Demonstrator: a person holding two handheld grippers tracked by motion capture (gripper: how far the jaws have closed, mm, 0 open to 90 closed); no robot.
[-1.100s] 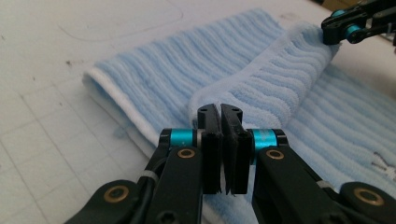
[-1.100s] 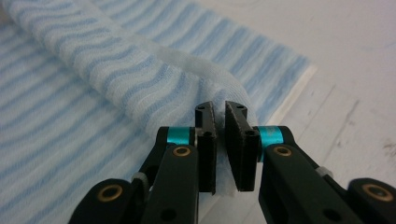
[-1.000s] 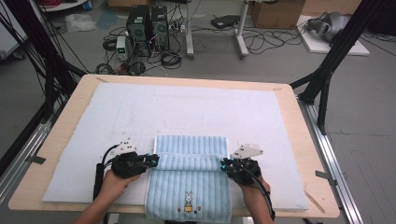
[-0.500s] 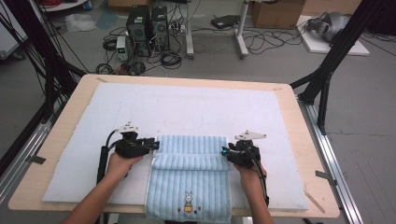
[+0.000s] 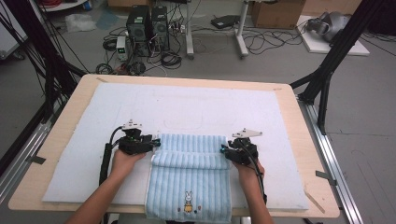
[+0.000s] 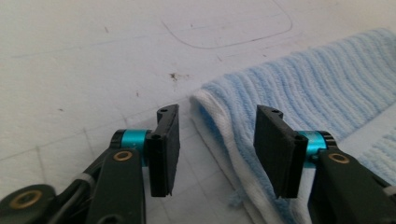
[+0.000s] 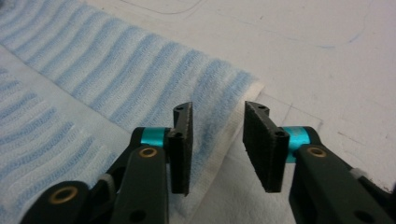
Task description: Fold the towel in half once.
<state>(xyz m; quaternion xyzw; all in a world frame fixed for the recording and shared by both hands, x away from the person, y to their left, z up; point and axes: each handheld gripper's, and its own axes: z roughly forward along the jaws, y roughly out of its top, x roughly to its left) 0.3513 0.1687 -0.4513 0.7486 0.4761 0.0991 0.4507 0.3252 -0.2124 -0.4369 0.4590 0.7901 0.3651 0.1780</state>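
Note:
A light blue striped towel [image 5: 189,172] with a small rabbit picture lies at the table's near edge, its far part folded back over itself. My left gripper [image 5: 152,144] sits at the fold's left end, open. In the left gripper view the jaws [image 6: 217,149] stand apart over the towel's white hem [image 6: 219,135], holding nothing. My right gripper [image 5: 225,151] sits at the fold's right end, open too. In the right gripper view its jaws [image 7: 217,147] straddle the towel's corner edge [image 7: 233,107] without closing on it.
A white foam mat [image 5: 196,109] covers the wooden table [image 5: 313,154]. The towel's near end hangs over the front edge. Beyond the table are computer cases [image 5: 147,21], cables and black frame legs [image 5: 327,70] on the floor.
Both grippers have carried the towel's fold farther from the person, then opened and let it go. The folded part now lies flat on the mat.

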